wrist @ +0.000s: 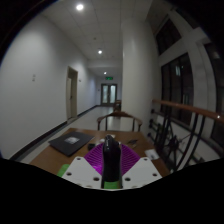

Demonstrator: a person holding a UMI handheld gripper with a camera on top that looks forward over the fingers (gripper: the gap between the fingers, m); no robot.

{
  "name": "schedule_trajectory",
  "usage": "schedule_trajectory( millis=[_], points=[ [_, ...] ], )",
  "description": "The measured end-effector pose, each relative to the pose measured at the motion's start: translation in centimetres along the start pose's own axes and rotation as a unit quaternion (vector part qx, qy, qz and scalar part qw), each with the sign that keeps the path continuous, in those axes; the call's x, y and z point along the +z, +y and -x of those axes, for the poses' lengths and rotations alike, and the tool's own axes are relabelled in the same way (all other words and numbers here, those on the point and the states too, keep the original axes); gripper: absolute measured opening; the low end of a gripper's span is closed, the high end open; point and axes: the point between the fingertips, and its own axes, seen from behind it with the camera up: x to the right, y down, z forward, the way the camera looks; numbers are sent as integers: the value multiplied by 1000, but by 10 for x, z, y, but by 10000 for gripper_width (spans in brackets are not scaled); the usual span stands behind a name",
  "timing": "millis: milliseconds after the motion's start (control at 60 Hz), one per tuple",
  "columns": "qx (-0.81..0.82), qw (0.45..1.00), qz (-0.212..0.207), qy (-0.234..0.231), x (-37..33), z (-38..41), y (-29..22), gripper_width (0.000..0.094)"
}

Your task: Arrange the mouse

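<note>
A dark mouse [111, 156] sits between my gripper's two fingers, its body running from the fingertips back toward the camera. The purple pads [95, 157] press against it on both sides, so my gripper [111, 152] is shut on the mouse and holds it above the wooden table [60, 158]. The underside of the mouse is hidden.
A dark laptop or mat [70, 143] lies on the table ahead to the left. A chair back [120, 120] stands beyond the table. A railing [185, 108] and windows run along the right. A corridor with doors [108, 95] stretches ahead.
</note>
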Motion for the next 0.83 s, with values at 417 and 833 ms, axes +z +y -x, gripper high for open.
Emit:
schedule_trajectory(
  millis=[417,833],
  points=[
    [-35,990,134,-8,39,101,168,238],
    [-30,976,163,-138,-80,80,116,851]
  ],
)
